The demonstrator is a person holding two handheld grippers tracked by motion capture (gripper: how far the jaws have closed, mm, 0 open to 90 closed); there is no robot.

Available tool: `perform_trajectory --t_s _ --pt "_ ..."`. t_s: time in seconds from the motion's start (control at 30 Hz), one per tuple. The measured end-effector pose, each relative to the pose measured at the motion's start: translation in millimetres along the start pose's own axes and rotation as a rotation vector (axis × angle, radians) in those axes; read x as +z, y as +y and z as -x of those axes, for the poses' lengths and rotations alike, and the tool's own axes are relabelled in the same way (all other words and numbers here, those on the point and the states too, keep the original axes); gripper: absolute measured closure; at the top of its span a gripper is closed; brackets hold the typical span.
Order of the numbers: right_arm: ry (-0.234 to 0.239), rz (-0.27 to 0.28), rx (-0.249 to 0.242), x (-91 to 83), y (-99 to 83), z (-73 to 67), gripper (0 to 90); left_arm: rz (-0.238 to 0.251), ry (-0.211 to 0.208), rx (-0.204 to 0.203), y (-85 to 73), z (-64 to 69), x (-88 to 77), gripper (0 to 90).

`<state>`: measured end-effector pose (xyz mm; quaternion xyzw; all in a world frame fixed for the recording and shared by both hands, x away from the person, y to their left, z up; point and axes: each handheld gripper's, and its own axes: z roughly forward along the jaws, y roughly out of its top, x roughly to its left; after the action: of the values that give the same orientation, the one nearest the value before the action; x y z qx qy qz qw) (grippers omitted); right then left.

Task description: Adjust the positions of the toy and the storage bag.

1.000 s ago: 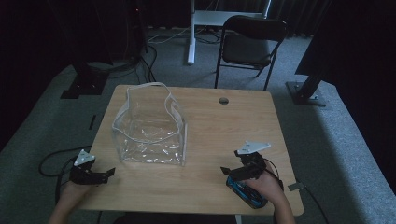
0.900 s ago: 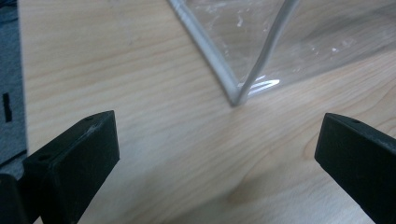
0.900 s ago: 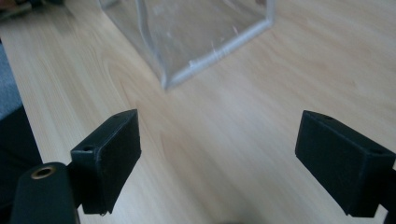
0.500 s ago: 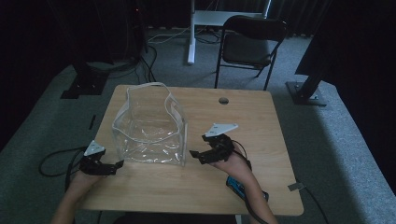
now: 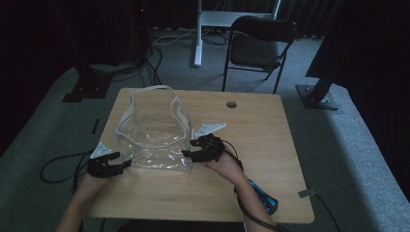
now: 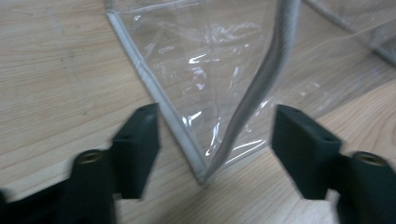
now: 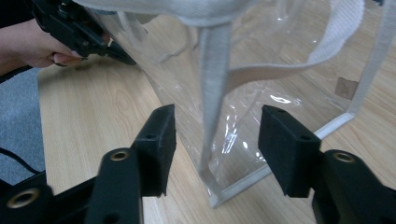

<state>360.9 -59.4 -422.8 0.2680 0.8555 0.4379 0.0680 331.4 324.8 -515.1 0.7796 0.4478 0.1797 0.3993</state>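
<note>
In right gripper view, clear bag (image 7: 261, 93) corner seemingly untouched between jaws.

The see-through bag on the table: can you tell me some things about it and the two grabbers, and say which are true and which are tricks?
1. The clear plastic bag stands on the wooden table. True.
2. The bag is full of toys. False: it looks empty.
3. The left gripper has a bottom corner of the bag between its jaws. True: the jaws have just been closing, but the pads do not press on it yet.
4. The right gripper is far away from the bag. False: a corner edge of the bag stands between its jaws, which have just been closing.
5. A folding chair stands behind the table. True.
</note>
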Motion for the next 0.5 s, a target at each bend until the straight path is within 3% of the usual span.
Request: perform_trajectory --t_s 0.23,0.5 --pt "-0.008 -0.037 -0.051 7.0 2.2 -6.0 80.9 0.029 -0.031 -0.001 1.7 5.1 4.3 69.9" --pt "-0.01 -0.036 -0.038 1.9 -1.7 -3.2 84.7 0.025 -0.045 0.013 2.7 11.0 6.2 81.7"
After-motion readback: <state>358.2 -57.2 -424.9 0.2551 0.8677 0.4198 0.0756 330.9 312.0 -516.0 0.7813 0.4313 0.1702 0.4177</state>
